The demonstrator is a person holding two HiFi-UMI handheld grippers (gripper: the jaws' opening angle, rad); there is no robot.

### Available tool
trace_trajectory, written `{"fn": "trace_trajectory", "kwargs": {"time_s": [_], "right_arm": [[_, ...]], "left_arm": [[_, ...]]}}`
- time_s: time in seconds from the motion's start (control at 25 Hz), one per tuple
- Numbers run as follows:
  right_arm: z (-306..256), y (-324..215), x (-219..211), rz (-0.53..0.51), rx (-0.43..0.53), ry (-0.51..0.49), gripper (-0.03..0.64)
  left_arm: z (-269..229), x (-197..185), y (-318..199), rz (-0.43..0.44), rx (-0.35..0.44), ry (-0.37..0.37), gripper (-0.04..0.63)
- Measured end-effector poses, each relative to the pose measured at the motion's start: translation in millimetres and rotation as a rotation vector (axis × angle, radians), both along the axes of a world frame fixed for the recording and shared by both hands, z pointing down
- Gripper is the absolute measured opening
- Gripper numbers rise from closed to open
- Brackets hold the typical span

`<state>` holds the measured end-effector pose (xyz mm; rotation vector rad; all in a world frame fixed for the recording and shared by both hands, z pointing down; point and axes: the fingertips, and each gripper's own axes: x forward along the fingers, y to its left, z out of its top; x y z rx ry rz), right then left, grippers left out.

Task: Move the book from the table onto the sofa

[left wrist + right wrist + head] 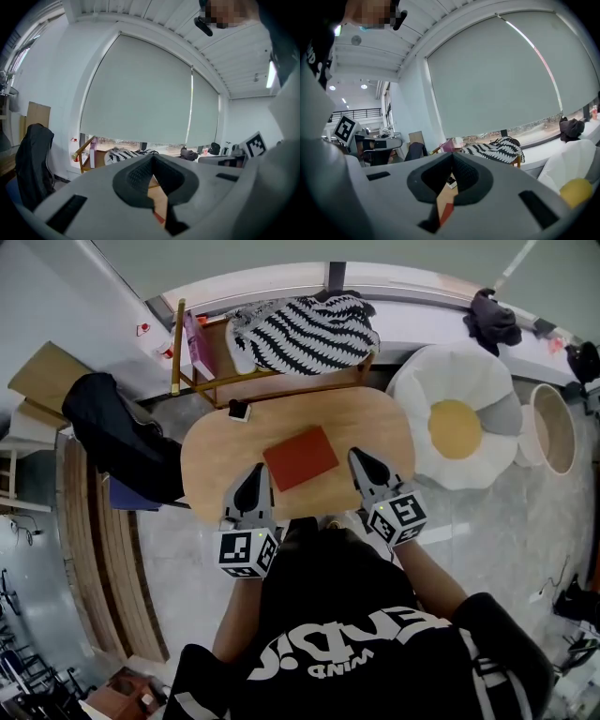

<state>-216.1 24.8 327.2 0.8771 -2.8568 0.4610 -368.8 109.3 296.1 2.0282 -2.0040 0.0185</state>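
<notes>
A flat red book [300,457] lies in the middle of the oval wooden table [216,451]. My left gripper [253,479] is over the table's near edge, just left of the book, jaws shut and empty. My right gripper [364,463] hovers just right of the book, also shut on nothing. Through the slit of the left gripper [152,161] a red sliver of the book [159,217] shows. The right gripper [451,159] likewise frames a bit of the book [446,213]. A wooden sofa with a black-and-white striped cushion [302,329] stands beyond the table.
A small dark phone-like object [239,411] lies at the table's far left edge. A fried-egg shaped beanbag [459,427] sits to the right, a round basket [555,427] beyond it. A chair draped with a black jacket [117,432] stands at the left.
</notes>
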Motion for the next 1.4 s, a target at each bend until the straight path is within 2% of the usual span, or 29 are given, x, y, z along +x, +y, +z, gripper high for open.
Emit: {"fn": "trace_trajectory", "kwargs": {"time_s": [0.52, 0.8, 1.4], "right_arm": [[58, -33, -31, -0.026, -0.053, 0.03, 0.0], [106, -46, -47, -0.042, -0.058, 0.06, 0.0], [204, -63, -85, -0.053, -0.053, 0.092, 0.0]], "left_arm": [[59, -29, -39, -0.015, -0.042, 0.034, 0.006], [120, -44, -48, -0.017, -0.087, 0.045, 0.006], [234, -66, -73, -0.019, -0.092, 0.058, 0.006]]}}
